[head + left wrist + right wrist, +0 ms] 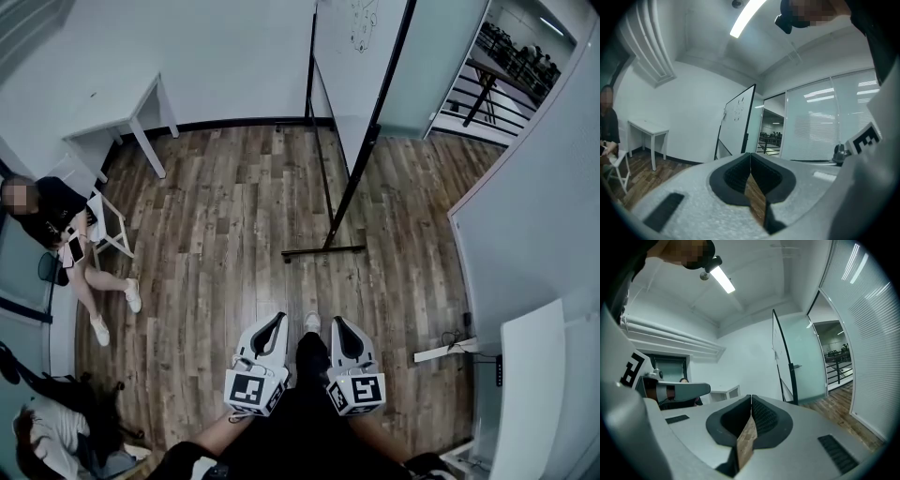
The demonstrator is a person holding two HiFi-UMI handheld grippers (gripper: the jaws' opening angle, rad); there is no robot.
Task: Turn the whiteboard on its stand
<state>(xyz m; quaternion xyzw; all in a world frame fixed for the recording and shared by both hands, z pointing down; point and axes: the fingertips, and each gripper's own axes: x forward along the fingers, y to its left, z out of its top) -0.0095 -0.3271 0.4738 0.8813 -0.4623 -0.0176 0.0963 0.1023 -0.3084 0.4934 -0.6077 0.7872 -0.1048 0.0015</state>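
The whiteboard [349,66] stands on its black stand [324,250] across the wooden floor ahead of me, seen nearly edge-on. It also shows in the left gripper view as a white board [738,119] with small drawings, and in the right gripper view as a thin tilted panel [780,362]. My left gripper [275,322] and right gripper [338,325] are held side by side low in front of me, well short of the board. Both point towards it. The left gripper [750,156] and the right gripper [751,399] each have jaws together with nothing between them.
A white table [128,126] stands against the far left wall. A person sits on a white chair [111,230] at the left, and another person [56,427] is at the lower left. A frosted glass wall [534,206] runs along the right, with a white panel [528,394] near it.
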